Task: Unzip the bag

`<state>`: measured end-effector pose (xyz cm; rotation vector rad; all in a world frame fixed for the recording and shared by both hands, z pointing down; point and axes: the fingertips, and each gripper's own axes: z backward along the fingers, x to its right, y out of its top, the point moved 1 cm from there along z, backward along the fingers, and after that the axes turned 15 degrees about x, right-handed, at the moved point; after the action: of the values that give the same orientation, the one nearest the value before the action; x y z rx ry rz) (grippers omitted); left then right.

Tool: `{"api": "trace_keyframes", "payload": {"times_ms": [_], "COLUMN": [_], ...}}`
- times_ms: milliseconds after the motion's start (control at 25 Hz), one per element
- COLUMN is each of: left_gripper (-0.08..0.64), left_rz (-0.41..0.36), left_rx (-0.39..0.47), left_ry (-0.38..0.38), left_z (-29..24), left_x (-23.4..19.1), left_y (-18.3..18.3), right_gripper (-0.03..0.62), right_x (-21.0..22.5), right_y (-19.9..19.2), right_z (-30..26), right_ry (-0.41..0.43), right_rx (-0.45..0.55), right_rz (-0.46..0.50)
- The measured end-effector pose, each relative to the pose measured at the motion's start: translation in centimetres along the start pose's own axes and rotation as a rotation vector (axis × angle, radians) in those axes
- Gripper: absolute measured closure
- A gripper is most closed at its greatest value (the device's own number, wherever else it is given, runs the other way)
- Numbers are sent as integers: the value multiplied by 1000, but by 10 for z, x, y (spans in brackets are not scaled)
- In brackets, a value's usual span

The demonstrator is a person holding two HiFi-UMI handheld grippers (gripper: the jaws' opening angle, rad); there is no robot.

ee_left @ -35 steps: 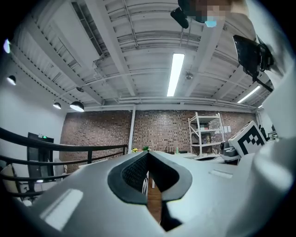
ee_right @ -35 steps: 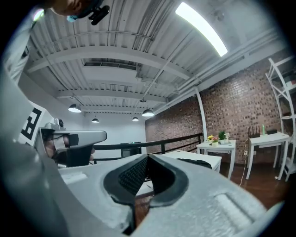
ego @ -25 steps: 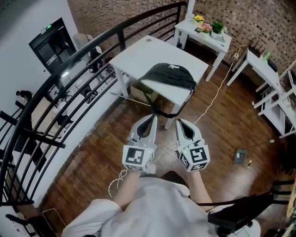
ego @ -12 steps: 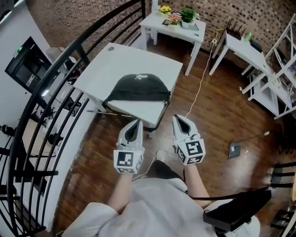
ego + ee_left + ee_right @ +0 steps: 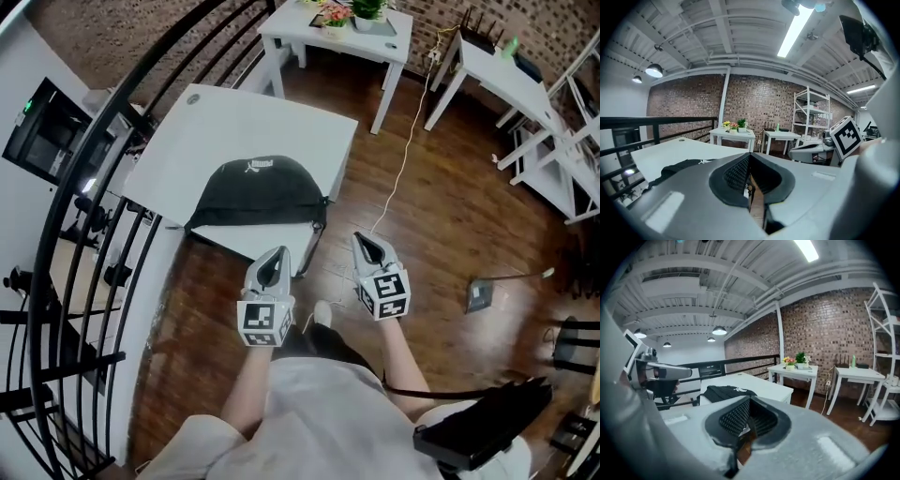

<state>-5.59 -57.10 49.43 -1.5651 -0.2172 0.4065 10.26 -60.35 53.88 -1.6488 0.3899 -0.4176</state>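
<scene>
Facing the white table (image 5: 234,112), I hold both grippers low in front of me, well apart from the black bag (image 5: 255,192). The bag lies flat toward the near edge of the table, its rounded top pointing away from me and a small white logo showing up there. My left gripper (image 5: 278,255) is pressed together with nothing between the jaws, and my right gripper (image 5: 364,242) is the same — closed and empty. So the unzipping has not begun; I judge that I'm at the approach.

What worries me most is the bag's place. It sits close to the edge nearest me, and a soft bag like that will likely slide if I tug the zip with one gripper and fail to pin the fabric with the other — it could come off onto the wooden floor (image 5: 441,216). I also cannot make out the zip pull from any view, so I may pinch cloth instead of the tab. And both jaws must spread before I reach, or I'll only shove the bag.
</scene>
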Motion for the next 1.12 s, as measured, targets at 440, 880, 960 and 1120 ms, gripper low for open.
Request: {"api": "trace_keyframes", "payload": {"times_ms": [440, 880, 960, 1120], "left_gripper": [543, 543, 543, 541], "left_rz": [20, 37, 50, 128], "left_rx": [-147, -227, -240, -293], "left_ry": [-34, -73, -83, -119], "left_z": [-42, -57, -59, -67], "left_x": [-7, -24, -25, -20], "left_y": [-71, -109, -116, -131], "right_gripper": [464, 500, 526, 554], "right_x": [10, -10, -12, -20], "right_y": [-150, -198, -195, -174], "right_z": [-79, -128, -124, -116], "right_ry": [120, 264, 264, 282], "right_rx": [-295, -362, -369, -381], "right_rz": [136, 222, 196, 99]}}
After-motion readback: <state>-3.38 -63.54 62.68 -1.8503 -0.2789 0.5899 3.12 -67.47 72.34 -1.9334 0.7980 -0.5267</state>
